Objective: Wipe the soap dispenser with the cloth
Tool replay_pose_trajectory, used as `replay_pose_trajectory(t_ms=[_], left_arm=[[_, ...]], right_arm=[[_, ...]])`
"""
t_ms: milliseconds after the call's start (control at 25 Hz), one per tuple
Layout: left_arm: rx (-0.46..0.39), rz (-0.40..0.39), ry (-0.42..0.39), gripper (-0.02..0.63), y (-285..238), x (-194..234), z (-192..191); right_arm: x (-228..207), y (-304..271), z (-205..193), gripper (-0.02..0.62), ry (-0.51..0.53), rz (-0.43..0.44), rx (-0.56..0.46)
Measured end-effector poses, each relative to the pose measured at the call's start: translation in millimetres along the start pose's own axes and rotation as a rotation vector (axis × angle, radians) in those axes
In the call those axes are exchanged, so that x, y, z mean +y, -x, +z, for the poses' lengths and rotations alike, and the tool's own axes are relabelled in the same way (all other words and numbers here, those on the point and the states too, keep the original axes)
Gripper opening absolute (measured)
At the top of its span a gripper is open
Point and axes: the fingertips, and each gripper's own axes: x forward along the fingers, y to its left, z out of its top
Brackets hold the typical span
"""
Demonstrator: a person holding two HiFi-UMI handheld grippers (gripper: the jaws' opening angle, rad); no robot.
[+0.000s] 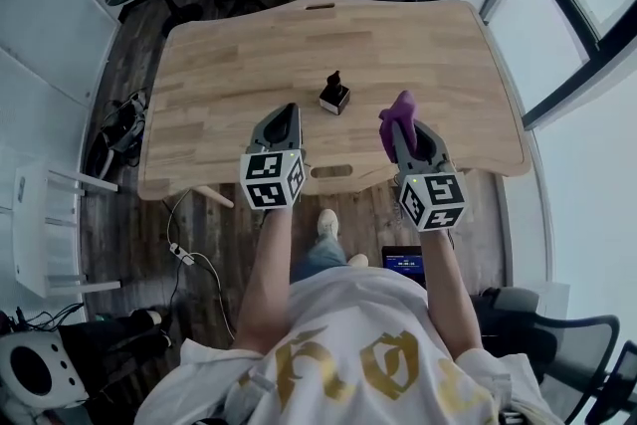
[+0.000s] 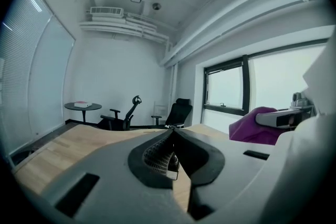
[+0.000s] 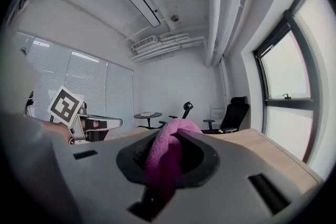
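The 2 marker-cubed grey grippers point level: the left gripper (image 1: pixel 291 109) clenched empty, the right gripper (image 1: pixel 401 126) clamping a fuzzy purple cloth (image 1: pixel 402 103).

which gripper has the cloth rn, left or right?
The right gripper: a fluffy purple cloth is pinched between its jaws. The left gripper is shut with nothing in it.

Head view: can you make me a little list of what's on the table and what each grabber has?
left gripper: jaws shut, holding nothing
right gripper: shut on the purple cloth
cloth shape: bunched, poking out past the jaws
soap dispenser: dark, standing on the table, touched by neither gripper
table: light wood
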Motion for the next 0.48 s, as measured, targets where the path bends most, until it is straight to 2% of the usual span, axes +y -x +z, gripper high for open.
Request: replay_pose_trajectory(t_ms=[480], left_arm=[[-0.012, -0.002, -0.036, 0.009, 6.6, -7.4, 6.6]], right_arm=[[-4.3, 10.5, 1.7, 0.044, -0.003, -0.001, -0.002]])
